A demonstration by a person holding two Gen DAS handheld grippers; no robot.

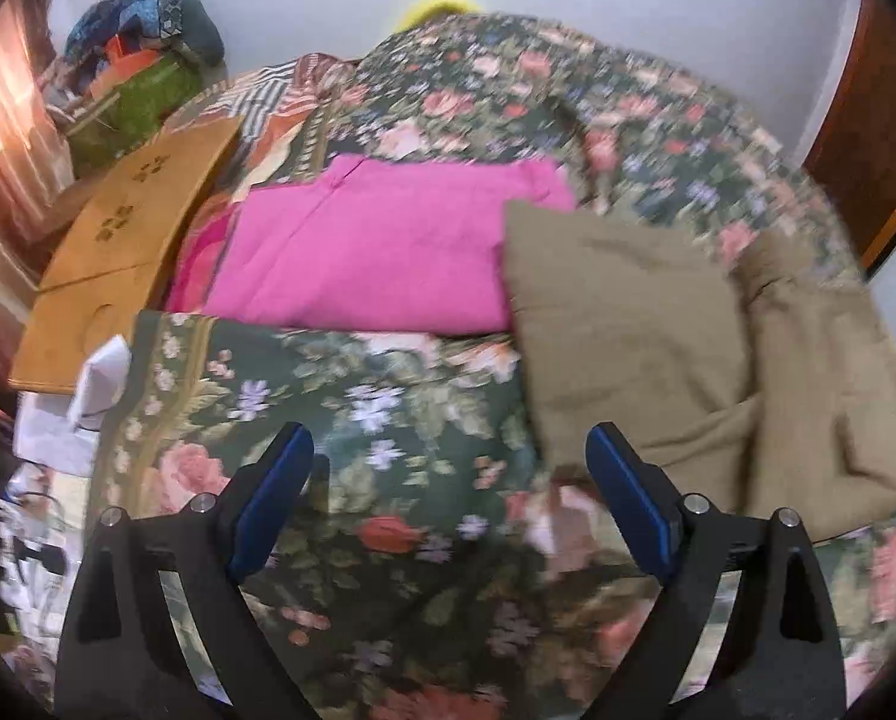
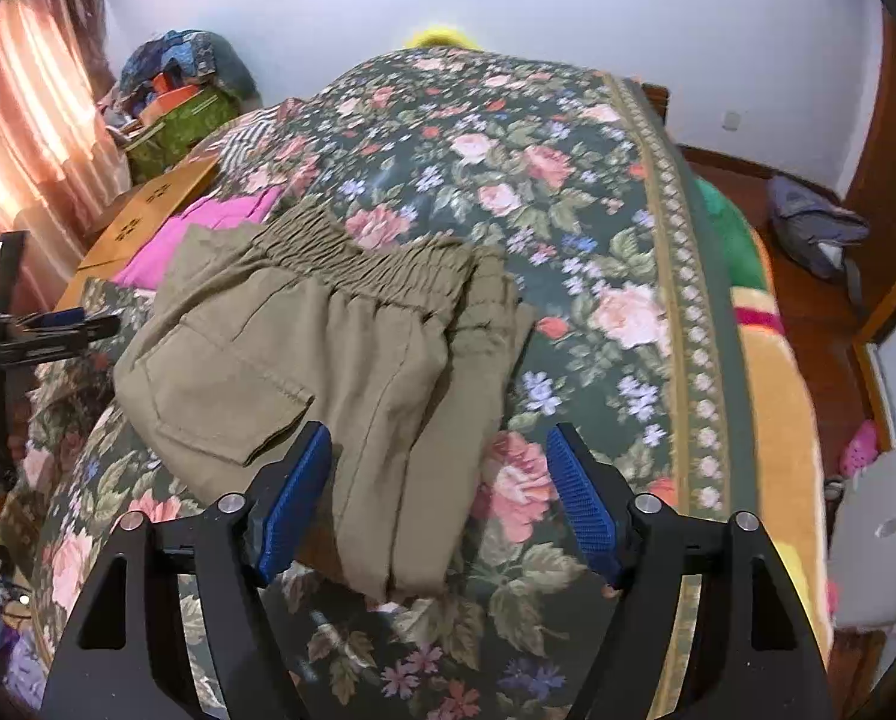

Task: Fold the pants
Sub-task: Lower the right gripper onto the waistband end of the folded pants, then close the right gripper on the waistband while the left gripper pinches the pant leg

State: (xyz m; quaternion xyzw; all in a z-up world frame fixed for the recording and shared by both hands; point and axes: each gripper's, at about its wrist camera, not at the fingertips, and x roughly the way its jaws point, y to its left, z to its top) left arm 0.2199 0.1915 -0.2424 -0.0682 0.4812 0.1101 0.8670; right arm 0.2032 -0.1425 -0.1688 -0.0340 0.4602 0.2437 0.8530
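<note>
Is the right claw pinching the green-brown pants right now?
No, the right claw is wide open, its blue pads apart above the pants, which lie loose on the flowery bedspread.

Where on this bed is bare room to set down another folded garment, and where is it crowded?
Free: the floral bedspread beyond the pants' waistband, and the strip between the pants and the border band. Another patch lies in front of the pink cloth, by the left gripper. Crowded: the left edge, where the wooden board meets the pink cloth and pants.
</note>
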